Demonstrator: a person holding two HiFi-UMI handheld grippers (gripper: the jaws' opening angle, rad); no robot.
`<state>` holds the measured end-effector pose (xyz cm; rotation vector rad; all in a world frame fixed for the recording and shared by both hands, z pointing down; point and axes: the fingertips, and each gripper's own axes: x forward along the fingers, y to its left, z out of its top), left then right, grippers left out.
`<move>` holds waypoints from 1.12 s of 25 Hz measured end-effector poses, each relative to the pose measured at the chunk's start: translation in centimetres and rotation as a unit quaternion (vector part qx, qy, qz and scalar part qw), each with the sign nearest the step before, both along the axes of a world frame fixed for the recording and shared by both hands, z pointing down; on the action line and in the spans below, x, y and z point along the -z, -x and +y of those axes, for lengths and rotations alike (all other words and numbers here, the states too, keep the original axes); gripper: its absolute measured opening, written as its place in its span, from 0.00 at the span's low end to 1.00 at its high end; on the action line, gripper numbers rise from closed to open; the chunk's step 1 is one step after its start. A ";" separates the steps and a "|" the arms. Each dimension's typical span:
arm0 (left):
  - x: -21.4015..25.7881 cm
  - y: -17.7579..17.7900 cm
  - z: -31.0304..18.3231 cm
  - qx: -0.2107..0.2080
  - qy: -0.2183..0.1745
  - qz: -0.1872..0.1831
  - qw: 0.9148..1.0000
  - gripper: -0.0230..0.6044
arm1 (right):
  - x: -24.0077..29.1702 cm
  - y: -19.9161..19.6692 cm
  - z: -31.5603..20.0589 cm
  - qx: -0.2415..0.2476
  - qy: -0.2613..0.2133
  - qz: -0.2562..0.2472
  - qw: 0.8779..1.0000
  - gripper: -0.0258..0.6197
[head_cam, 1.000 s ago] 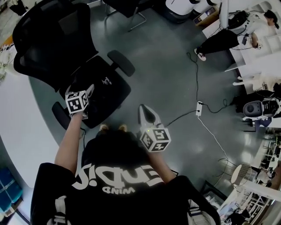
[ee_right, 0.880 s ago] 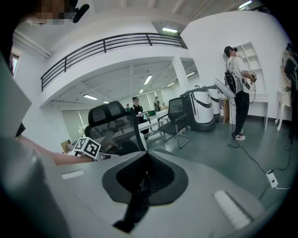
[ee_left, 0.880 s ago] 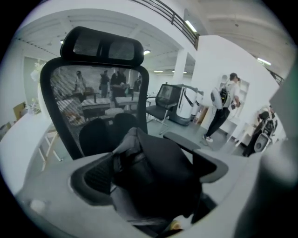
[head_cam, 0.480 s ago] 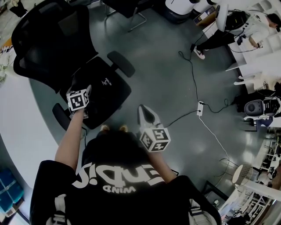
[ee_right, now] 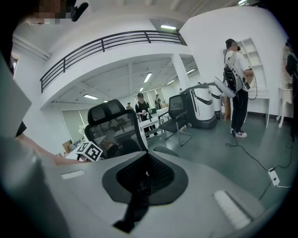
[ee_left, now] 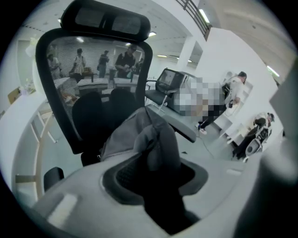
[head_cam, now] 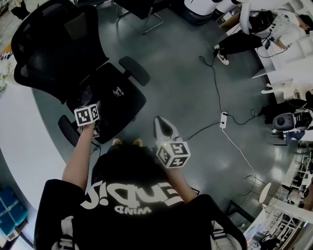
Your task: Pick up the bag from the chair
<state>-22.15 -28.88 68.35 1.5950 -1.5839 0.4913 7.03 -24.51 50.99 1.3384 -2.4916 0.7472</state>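
Observation:
A black bag (head_cam: pixel 116 97) with a small white logo lies on the seat of a black office chair (head_cam: pixel 51 46). My left gripper (head_cam: pixel 91 99) is at the bag's near-left part, and its marker cube stands just behind it. In the left gripper view, grey bag fabric (ee_left: pixel 151 135) is bunched up between the jaws, with the left gripper (ee_left: pixel 156 158) shut on it. My right gripper (head_cam: pixel 164 126) hangs over the floor to the right of the chair. Its jaws meet in the right gripper view (ee_right: pixel 145 162) with nothing between them.
The chair's armrests (head_cam: pixel 134 70) flank the seat. A white curved table (head_cam: pixel 17 132) runs along the left. A power strip (head_cam: pixel 222 119) with its cables lies on the grey floor at the right. A person (head_cam: pixel 249 41) sits at the far right, and another chair (head_cam: pixel 142 10) stands at the top.
My left gripper has drawn slightly back toward me, and its fingers are now sunk in the bag's fabric. The right gripper has hardly moved.

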 end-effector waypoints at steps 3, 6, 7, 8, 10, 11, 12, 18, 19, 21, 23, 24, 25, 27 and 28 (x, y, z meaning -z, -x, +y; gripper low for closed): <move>-0.6 -0.3 0.9 -0.005 0.015 0.000 1.000 0.17 | 0.1 -0.3 -0.2 0.000 0.001 -0.001 1.000 0.04; -1.3 -0.6 1.5 -0.020 0.023 0.000 1.000 0.16 | -0.1 -0.3 -0.4 -0.001 0.003 -0.001 1.000 0.04; -1.5 -0.7 1.5 -0.026 0.024 -0.001 0.999 0.16 | -0.2 -0.2 -0.5 -0.001 0.003 -0.001 1.000 0.04; -1.6 -0.9 1.6 -0.032 0.022 -0.001 0.999 0.16 | -0.3 -0.2 -0.6 0.000 0.004 -0.001 1.000 0.04; -1.3 -1.4 1.7 -0.042 0.010 0.011 0.999 0.15 | -0.5 -0.1 -0.6 0.000 0.004 -0.001 1.000 0.04; -1.0 -1.7 1.8 -0.045 0.001 0.025 0.999 0.14 | -0.5 -0.1 -0.6 0.001 0.005 -0.001 1.000 0.04; -0.5 -1.8 1.9 -0.046 -0.011 0.043 0.998 0.14 | -0.5 0.0 -0.6 0.001 0.005 -0.001 1.000 0.04; 4.2 -1.0 2.7 -0.019 -0.095 0.154 0.983 0.12 | -0.4 0.1 -0.9 0.001 0.005 0.000 1.000 0.04; 5.0 -0.9 2.7 -0.013 -0.108 0.163 0.981 0.12 | -0.4 0.0 -1.0 0.001 0.005 0.000 1.000 0.04; 6.9 -0.8 2.6 -0.007 -0.136 0.181 0.974 0.12 | -0.3 0.1 -1.0 0.001 0.004 0.001 1.000 0.04; 8.8 -0.9 2.6 -0.005 -0.162 0.194 0.968 0.11 | -0.1 0.2 -0.9 0.001 0.002 0.001 1.000 0.04; 9.7 -1.0 2.5 -0.006 -0.172 0.197 0.965 0.11 | 0.0 0.3 -0.9 0.001 0.001 0.002 1.000 0.04; 10.7 -1.2 2.4 -0.008 -0.181 0.200 0.963 0.11 | 0.1 0.4 -0.8 0.001 0.000 0.002 1.000 0.04; 12.4 -1.5 2.1 -0.014 -0.201 0.210 0.957 0.11 | 0.1 0.6 -0.7 0.000 -0.001 0.002 1.000 0.04; 13.3 -1.9 1.9 -0.018 -0.210 0.215 0.954 0.11 | 0.1 0.7 -0.7 0.000 -0.002 0.002 1.000 0.04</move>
